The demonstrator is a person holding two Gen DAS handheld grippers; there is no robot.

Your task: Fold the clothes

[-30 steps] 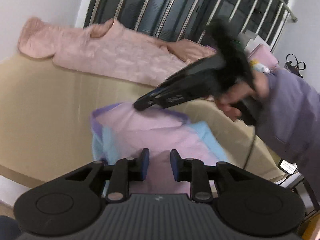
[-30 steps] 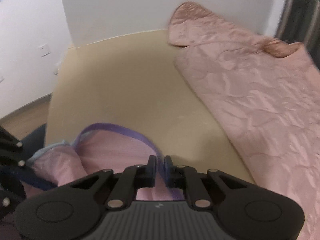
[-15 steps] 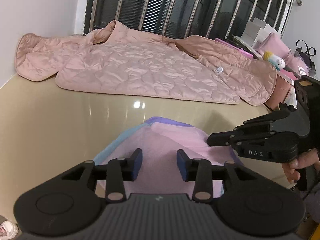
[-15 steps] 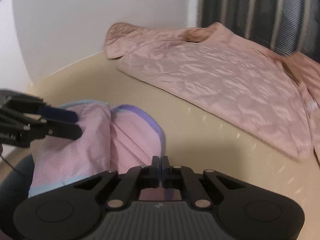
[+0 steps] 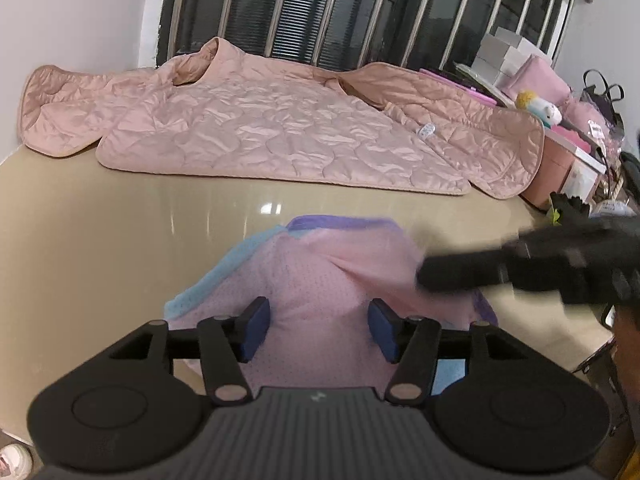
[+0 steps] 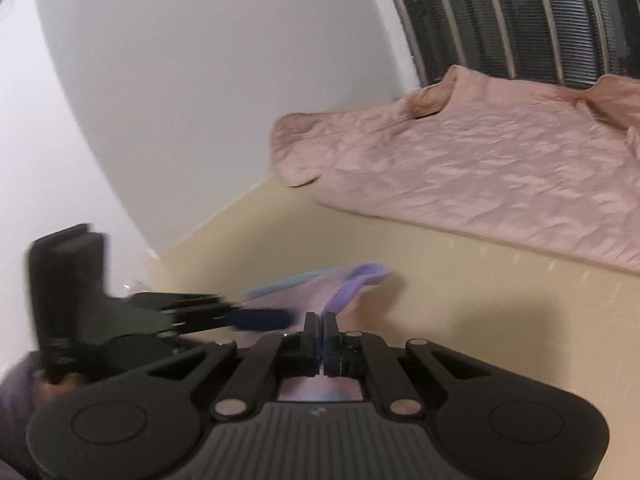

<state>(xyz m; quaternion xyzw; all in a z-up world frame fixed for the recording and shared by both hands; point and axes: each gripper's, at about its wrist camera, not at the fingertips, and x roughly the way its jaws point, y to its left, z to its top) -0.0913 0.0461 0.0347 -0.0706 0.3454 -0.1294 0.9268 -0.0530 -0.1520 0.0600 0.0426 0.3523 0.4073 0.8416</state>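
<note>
A small pink garment [image 5: 320, 280] with purple and light-blue trim lies on the beige table [image 5: 100, 240] in front of me. My left gripper [image 5: 318, 330] is open, its blue pads wide apart just above the pink cloth, holding nothing. My right gripper [image 6: 321, 334] is shut on the garment's purple-trimmed edge [image 6: 352, 284] and lifts it. The right gripper also shows blurred at the right of the left wrist view [image 5: 520, 264], at the cloth's right side. The left gripper shows at the left of the right wrist view [image 6: 256, 316].
A large pink quilted jacket [image 5: 288, 136] is spread across the back of the table, below a barred window [image 5: 360, 8]. Boxes, a plush toy [image 5: 536, 108] and pink bags crowd the right end. A white wall [image 6: 180, 80] bounds the left.
My left gripper has opened wider over the pink cloth. My right gripper, still shut on the purple-trimmed edge, has swung across to the garment's right side and raised the edge.
</note>
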